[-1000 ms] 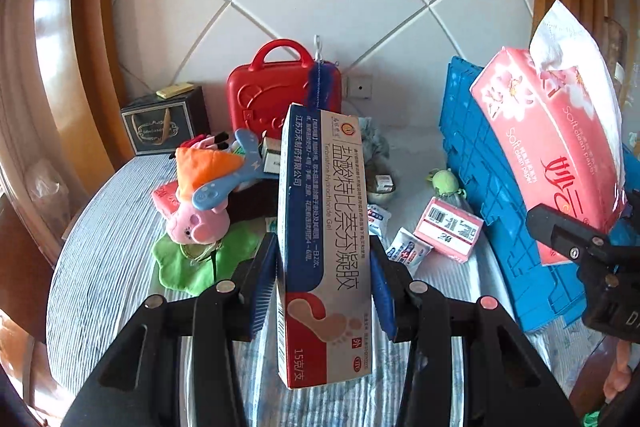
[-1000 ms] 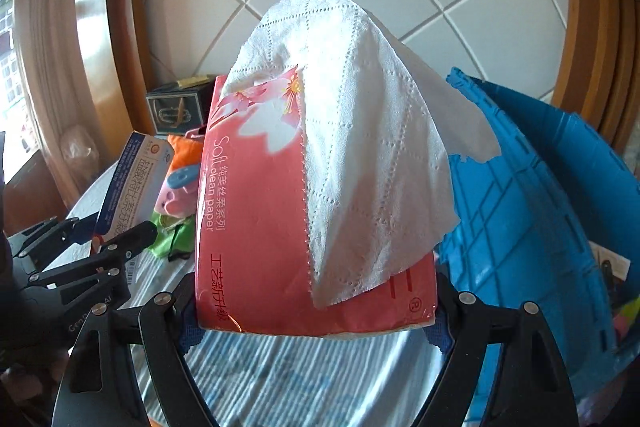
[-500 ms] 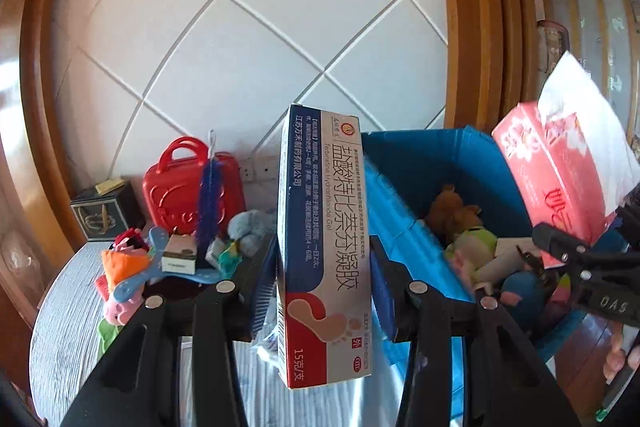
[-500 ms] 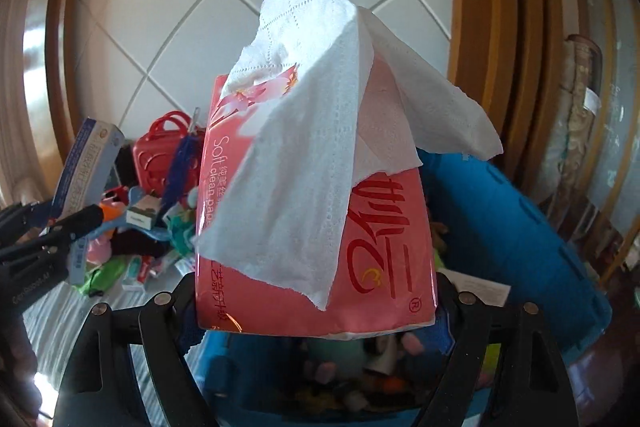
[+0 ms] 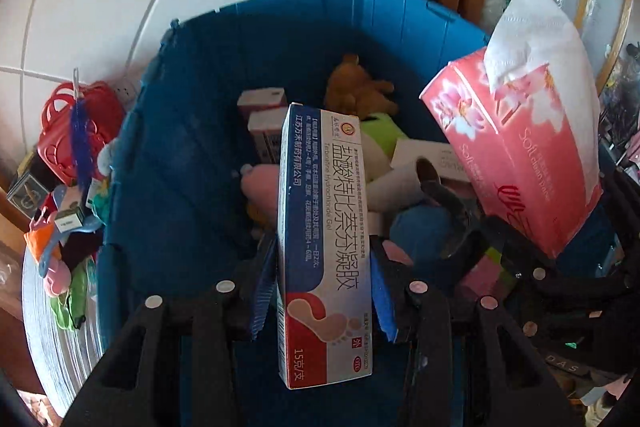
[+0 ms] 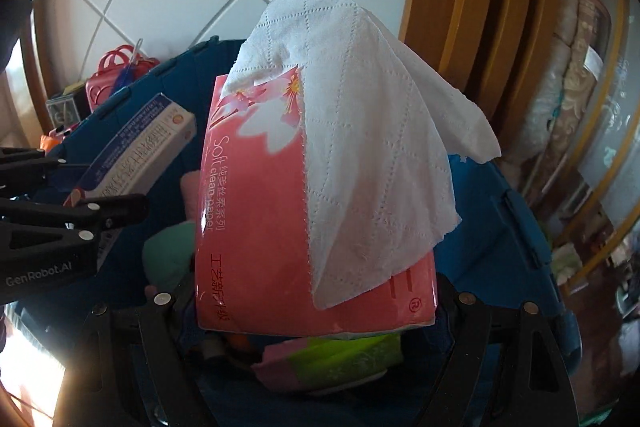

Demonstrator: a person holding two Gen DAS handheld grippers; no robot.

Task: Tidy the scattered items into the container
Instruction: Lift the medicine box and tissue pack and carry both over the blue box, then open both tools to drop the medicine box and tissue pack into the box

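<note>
My left tool is clamped on the upright blue-and-white ointment box; my right tool grips the pink tissue pack, a white sheet hanging from its top. Both hang over the blue container, where a brown plush toy and small boxes lie. Far left, a red case stands on the counter.
</note>
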